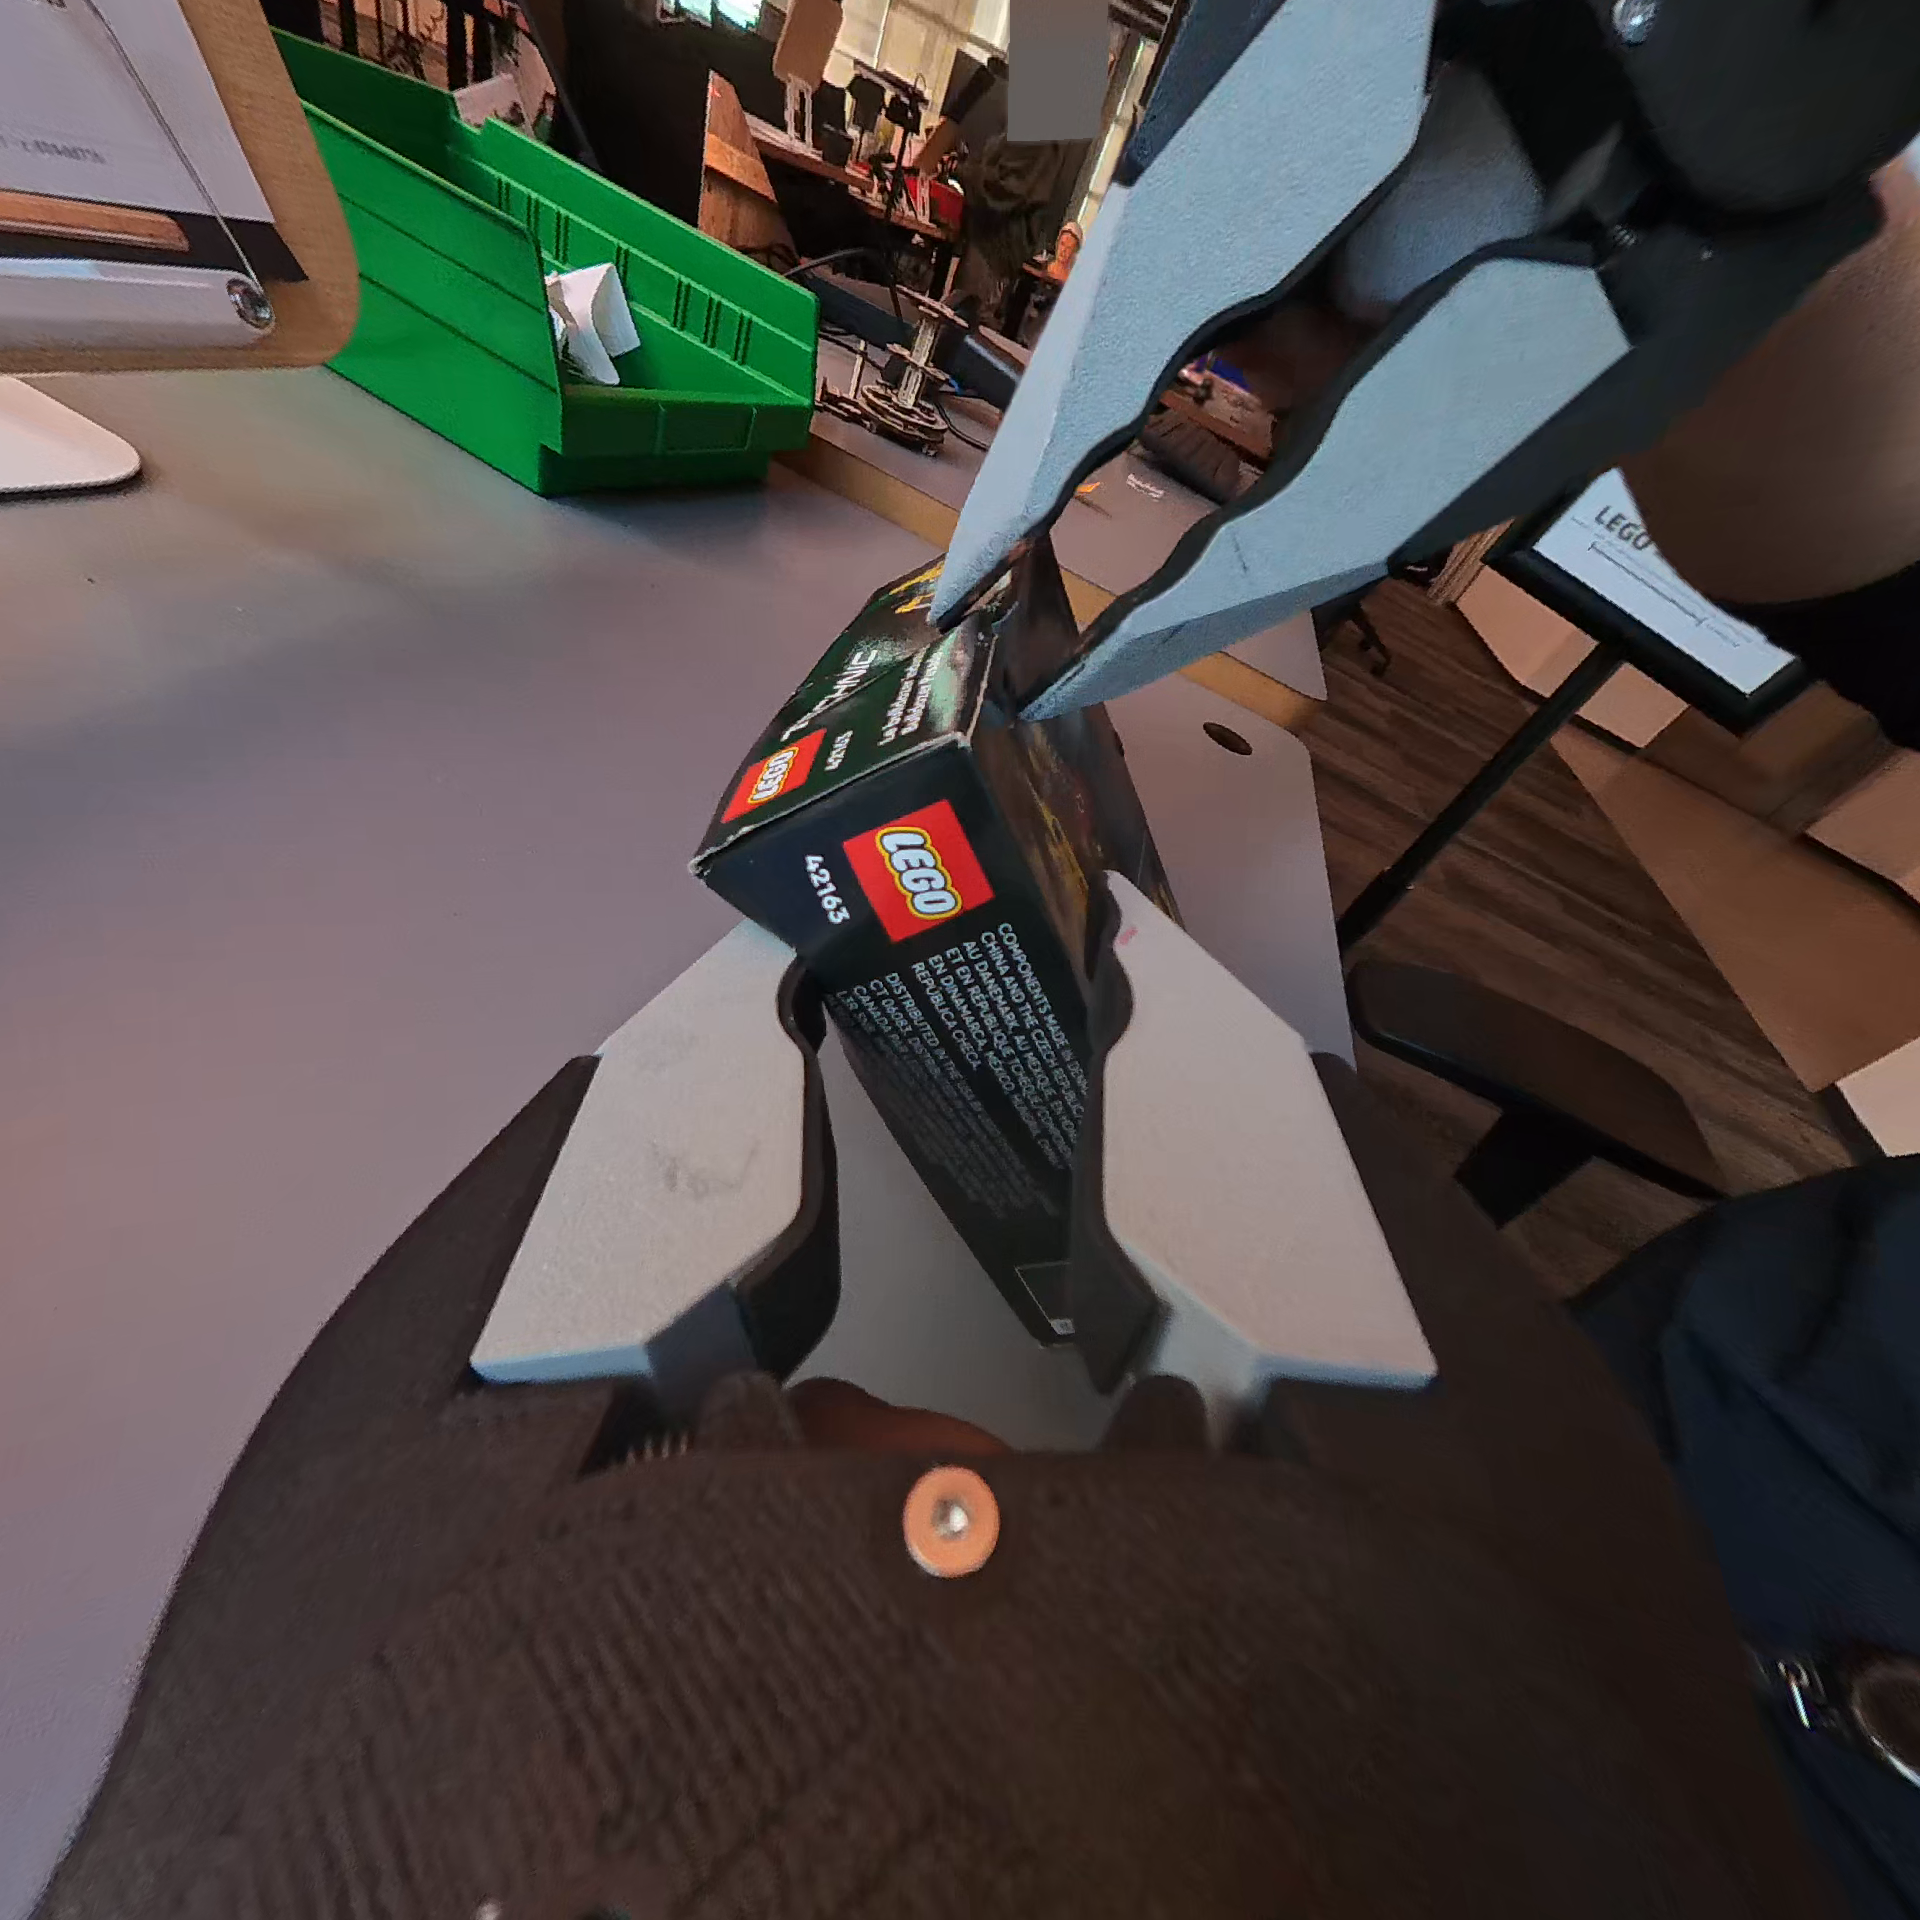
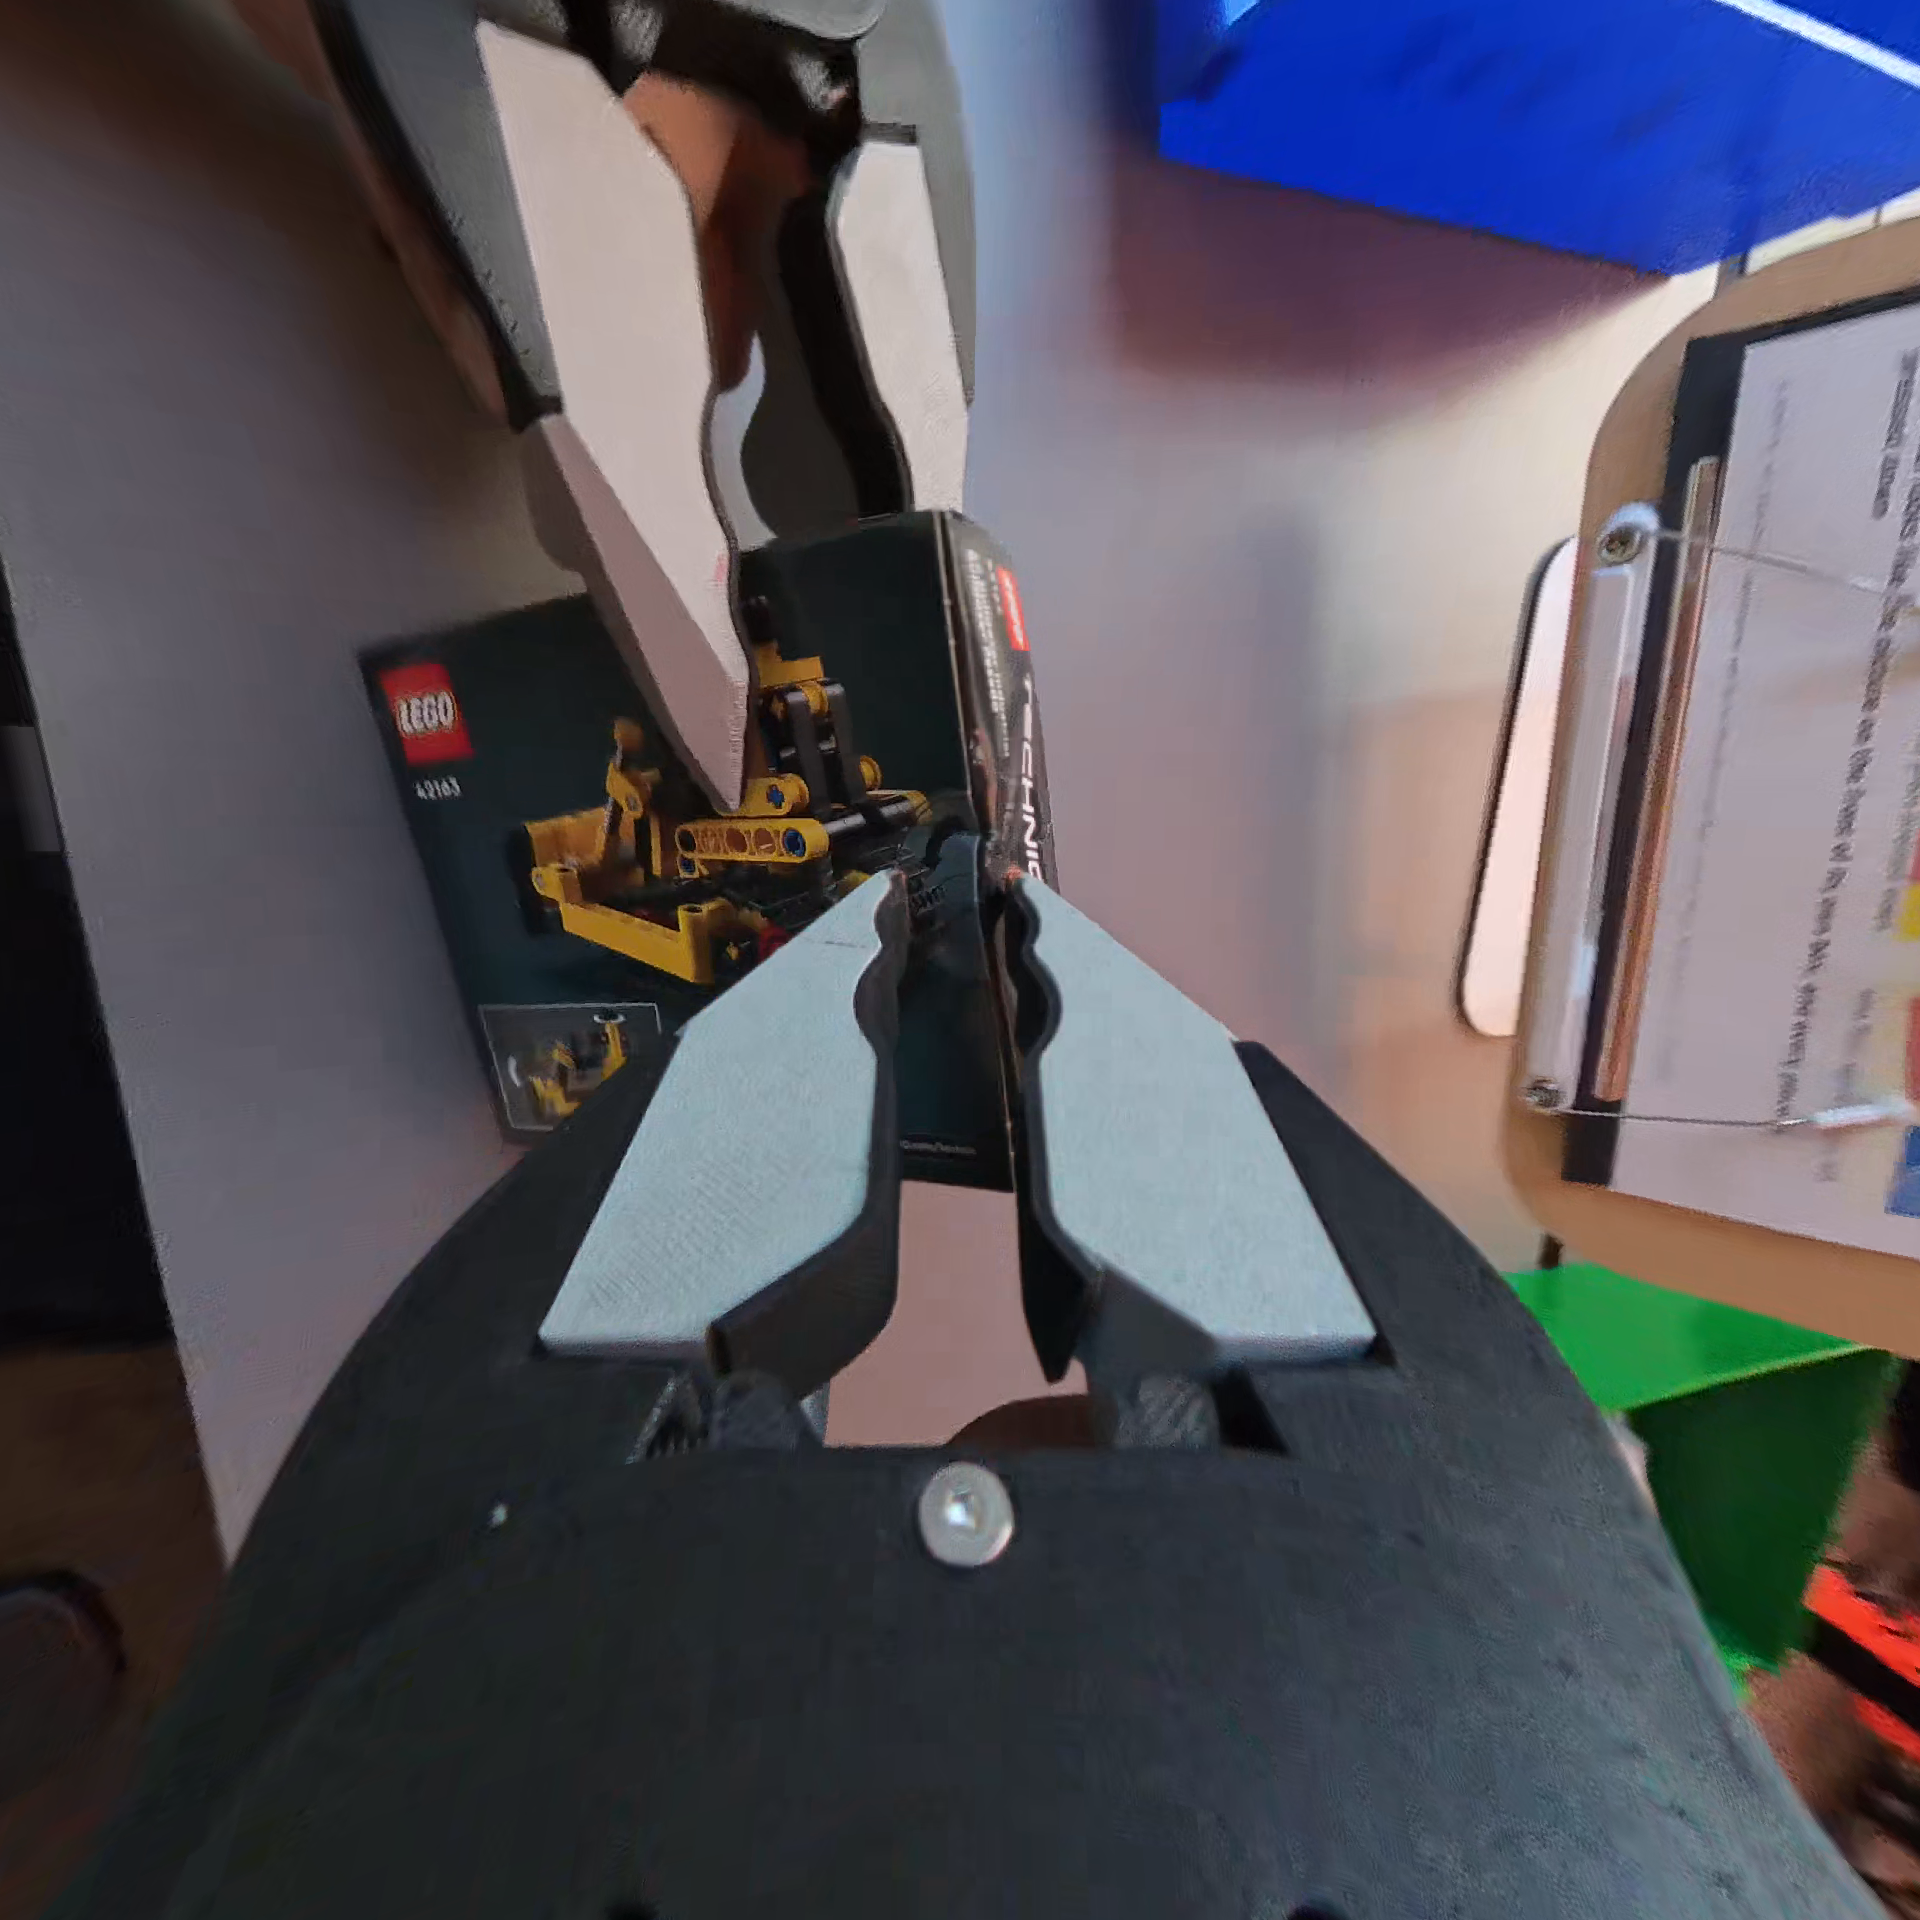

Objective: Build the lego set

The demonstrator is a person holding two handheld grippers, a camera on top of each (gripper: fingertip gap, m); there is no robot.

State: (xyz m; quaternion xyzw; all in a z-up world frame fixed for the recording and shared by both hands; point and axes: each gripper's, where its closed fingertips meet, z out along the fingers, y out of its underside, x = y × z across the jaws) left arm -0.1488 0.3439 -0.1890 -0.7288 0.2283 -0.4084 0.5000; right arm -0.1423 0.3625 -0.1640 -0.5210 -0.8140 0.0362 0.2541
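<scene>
One lego box [image 1: 914,894], two grippers, one green bin [image 1: 582,301] at eleven o'clock, one clipboard [image 2: 1766,748].

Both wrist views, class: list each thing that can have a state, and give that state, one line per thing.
Lego box: still closed, tilted, gripped at both ends.
Box flap: lifted slightly, pinched by the right gripper.
Left gripper: shut on the box body.
Right gripper: shut on the flap.
Green bin: open-topped, holding crumpled white paper.
Clipboard: clip shut on papers.
</scene>
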